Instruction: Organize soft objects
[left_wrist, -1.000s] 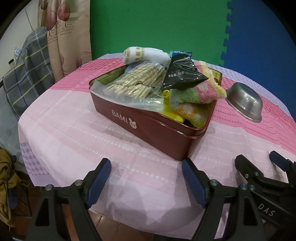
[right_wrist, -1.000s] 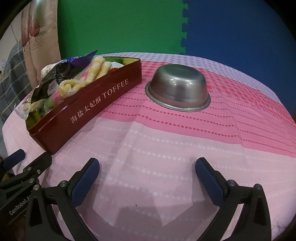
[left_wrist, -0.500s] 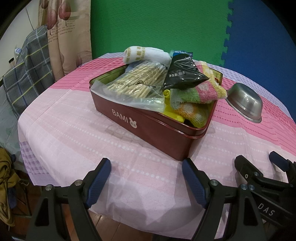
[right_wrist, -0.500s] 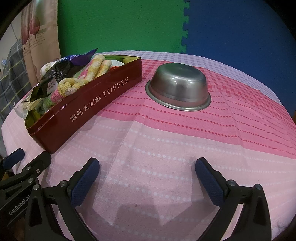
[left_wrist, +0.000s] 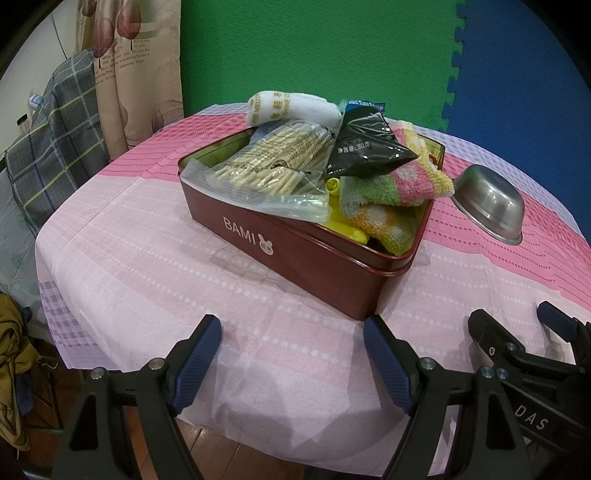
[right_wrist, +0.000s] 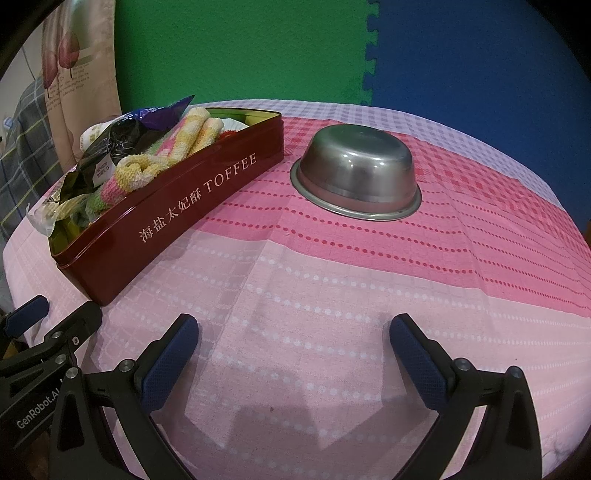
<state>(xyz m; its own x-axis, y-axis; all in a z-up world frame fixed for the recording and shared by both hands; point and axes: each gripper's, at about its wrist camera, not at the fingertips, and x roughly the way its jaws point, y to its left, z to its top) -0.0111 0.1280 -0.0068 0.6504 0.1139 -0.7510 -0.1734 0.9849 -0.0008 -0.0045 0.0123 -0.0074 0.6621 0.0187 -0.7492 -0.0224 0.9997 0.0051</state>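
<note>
Maroon tin (left_wrist: 295, 254) on table, towels (left_wrist: 391, 184) heaped inside, lower contents hidden | yellow item (left_wrist: 343, 225) mostly buried | left gripper (left_wrist: 291, 354) spread, empty | right gripper (right_wrist: 295, 350) spread, empty | steel bowl (right_wrist: 356, 170) upside-down beside tin

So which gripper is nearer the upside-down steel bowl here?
Right. The right gripper faces the steel bowl across bare cloth; the left gripper sits before the red tin, the bowl beyond its far side.

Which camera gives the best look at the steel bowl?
The right wrist view: the steel bowl sits upside down near centre, fully visible beside the red tin. The left wrist view shows it small and distorted at the right edge.
</note>
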